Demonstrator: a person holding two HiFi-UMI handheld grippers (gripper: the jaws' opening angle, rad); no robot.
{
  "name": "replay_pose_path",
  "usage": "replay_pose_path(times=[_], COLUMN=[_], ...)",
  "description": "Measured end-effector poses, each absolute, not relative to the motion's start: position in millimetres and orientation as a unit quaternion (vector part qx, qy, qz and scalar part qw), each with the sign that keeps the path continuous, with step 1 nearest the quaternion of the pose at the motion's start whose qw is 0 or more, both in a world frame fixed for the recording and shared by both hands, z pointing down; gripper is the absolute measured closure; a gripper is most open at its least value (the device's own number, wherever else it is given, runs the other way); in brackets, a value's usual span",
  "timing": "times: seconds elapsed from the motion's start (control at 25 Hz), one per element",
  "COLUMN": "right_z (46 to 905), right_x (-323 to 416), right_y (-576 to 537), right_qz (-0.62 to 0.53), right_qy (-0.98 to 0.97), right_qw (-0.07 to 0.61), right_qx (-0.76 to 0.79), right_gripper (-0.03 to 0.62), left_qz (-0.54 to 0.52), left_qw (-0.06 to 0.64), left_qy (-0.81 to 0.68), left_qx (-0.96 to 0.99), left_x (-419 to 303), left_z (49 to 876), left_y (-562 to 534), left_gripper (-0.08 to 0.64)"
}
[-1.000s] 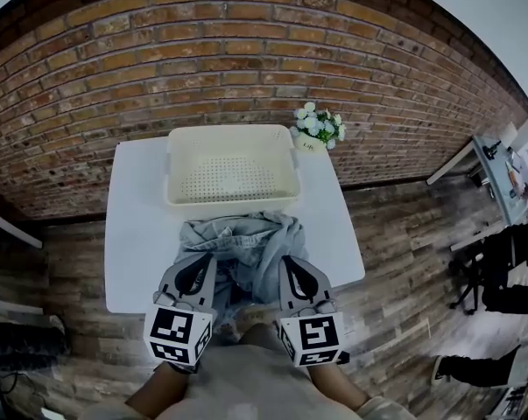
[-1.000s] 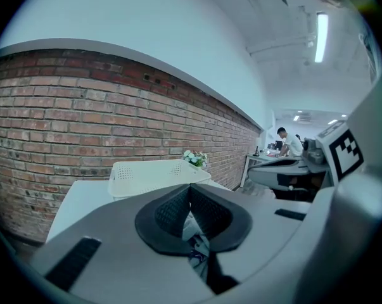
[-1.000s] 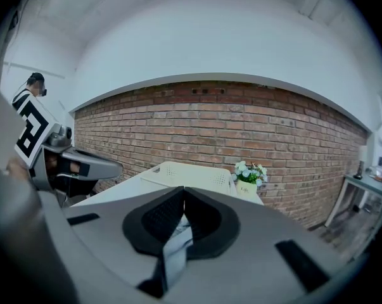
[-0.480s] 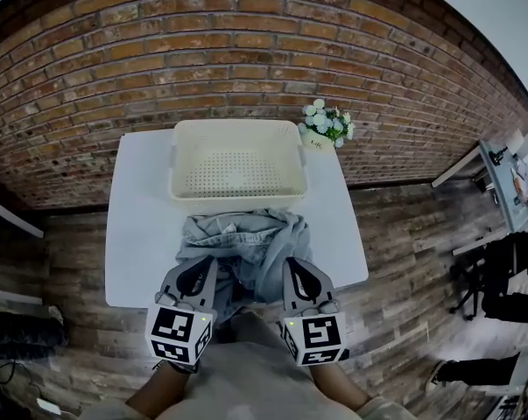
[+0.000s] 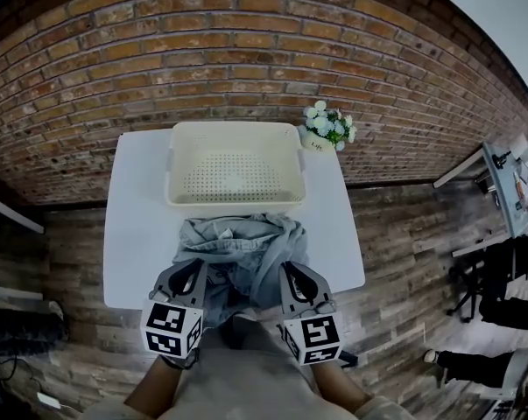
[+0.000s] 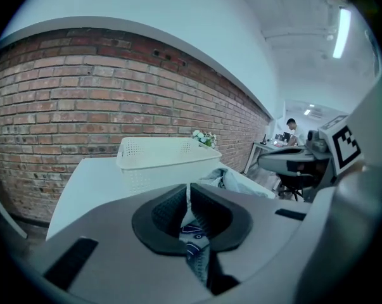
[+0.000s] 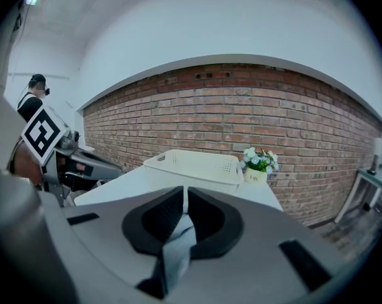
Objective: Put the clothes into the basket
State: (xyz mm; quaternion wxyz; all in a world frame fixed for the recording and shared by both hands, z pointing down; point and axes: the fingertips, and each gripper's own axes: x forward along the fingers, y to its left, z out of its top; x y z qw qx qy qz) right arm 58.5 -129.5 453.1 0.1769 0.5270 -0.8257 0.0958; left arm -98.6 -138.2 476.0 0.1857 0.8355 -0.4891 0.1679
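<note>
White table (image 5: pixel 132 234) | garment (image 5: pixel 237 239) hem hidden beneath left tongs (image 5: pixel 197 268), right tongs (image 5: pixel 287 268)

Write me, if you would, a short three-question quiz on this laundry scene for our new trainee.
1. True or false: the grey garment already lies inside the basket.
2. What stands on the table beside the basket's far right corner? A. a pot of white flowers B. a mug C. a folded towel
3. What do the left gripper and the right gripper hold?

Key
1. False: it lies on the table in front of the basket, which is empty.
2. A.
3. Each is shut on cloth of the grey garment.
</note>
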Motion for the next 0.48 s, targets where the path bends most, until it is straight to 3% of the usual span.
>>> replay_pose_path(times=[0.12,0.2,0.32,0.48], right_z=[464,475,492,512], right_x=[64,67,76,93], right_y=[-134,-138,-145,-153], right_qz=[0.121,0.148,0.181,0.205], right_qy=[-0.826,-0.825,-0.817,-0.802], right_qw=[0.187,0.191,0.204,0.236], right_qx=[0.518,0.511,0.509,0.509], right_gripper=[0.519,0.449,0.364,0.280], left_qz=[0.182,0.190,0.201,0.221], left_qw=[0.212,0.227,0.251,0.292], left_qy=[-0.485,-0.481,-0.470,-0.463], left_qx=[0.829,0.825,0.822,0.807], left_x=[-103,-106,-110,-116], left_z=[490,501,517,546], left_y=[-140,-142,-146,-151], left_gripper=[0.536,0.396,0.324,0.160])
